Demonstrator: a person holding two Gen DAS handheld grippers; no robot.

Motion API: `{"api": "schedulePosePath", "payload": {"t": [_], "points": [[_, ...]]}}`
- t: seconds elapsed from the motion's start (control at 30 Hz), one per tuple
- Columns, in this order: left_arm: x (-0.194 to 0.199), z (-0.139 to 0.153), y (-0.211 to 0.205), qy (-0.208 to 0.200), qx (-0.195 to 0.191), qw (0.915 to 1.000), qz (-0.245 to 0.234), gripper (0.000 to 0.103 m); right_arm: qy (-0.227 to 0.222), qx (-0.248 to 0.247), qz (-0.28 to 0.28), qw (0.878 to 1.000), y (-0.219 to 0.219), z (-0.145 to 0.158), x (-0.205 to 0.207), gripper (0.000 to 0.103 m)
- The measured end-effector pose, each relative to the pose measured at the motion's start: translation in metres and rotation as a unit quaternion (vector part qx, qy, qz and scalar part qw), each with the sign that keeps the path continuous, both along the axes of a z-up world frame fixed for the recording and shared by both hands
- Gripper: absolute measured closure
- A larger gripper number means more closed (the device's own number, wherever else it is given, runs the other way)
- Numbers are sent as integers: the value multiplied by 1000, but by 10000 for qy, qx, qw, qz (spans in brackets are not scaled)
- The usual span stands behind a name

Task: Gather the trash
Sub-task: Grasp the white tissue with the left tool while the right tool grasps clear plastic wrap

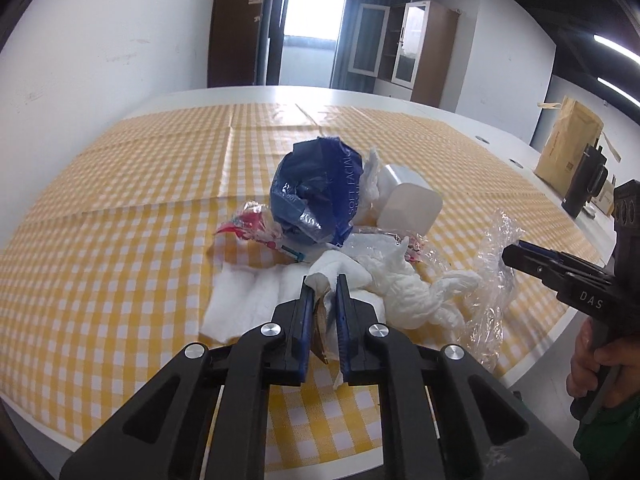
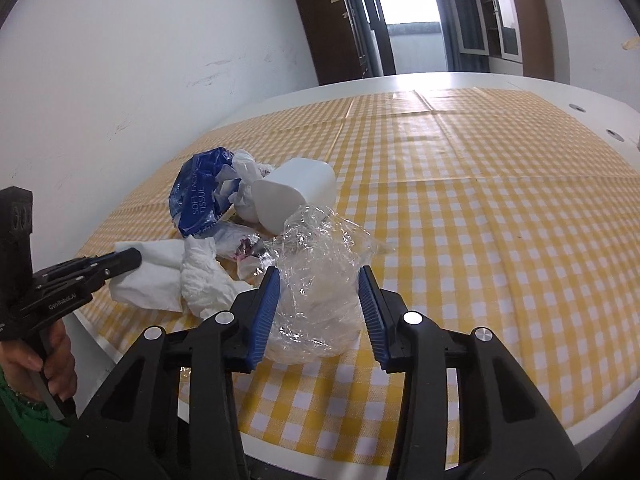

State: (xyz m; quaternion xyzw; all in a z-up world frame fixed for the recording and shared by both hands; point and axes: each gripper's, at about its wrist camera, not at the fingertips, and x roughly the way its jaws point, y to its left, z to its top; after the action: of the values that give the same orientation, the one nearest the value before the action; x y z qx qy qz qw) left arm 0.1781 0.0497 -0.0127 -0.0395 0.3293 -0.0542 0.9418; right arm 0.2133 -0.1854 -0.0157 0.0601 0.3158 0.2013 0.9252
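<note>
A pile of trash lies on the yellow checked tablecloth [image 1: 120,208]: a blue tissue wrapper [image 1: 316,188], a white cup on its side [image 1: 408,200], crumpled white tissues [image 1: 400,284], a red snack wrapper [image 1: 248,228] and clear plastic film [image 1: 492,272]. My left gripper [image 1: 325,284] is shut on a crumpled white tissue at the near edge of the pile. My right gripper [image 2: 320,276] is open, its jaws on either side of the clear plastic film [image 2: 320,280]. The left gripper also shows in the right wrist view [image 2: 132,258], and the right gripper in the left wrist view [image 1: 510,254].
A brown paper bag [image 1: 568,148] and a dark object [image 1: 588,184] stand at the table's far right. The white table edge [image 2: 520,436] runs close in front. A wall is to the left, with cabinets and a doorway behind.
</note>
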Motion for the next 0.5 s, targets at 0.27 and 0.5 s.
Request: {"api": "schedulePosePath", "payload": {"t": [0.27,0.5], "points": [[-17,27,2,-378,57,9991,168,94,-350,-4,-120,9993,-8,17,-22,82],[-33,53,6,-688,57,9970,343,94,-519,-52,-119,9986,-11,25,-38,84]]}}
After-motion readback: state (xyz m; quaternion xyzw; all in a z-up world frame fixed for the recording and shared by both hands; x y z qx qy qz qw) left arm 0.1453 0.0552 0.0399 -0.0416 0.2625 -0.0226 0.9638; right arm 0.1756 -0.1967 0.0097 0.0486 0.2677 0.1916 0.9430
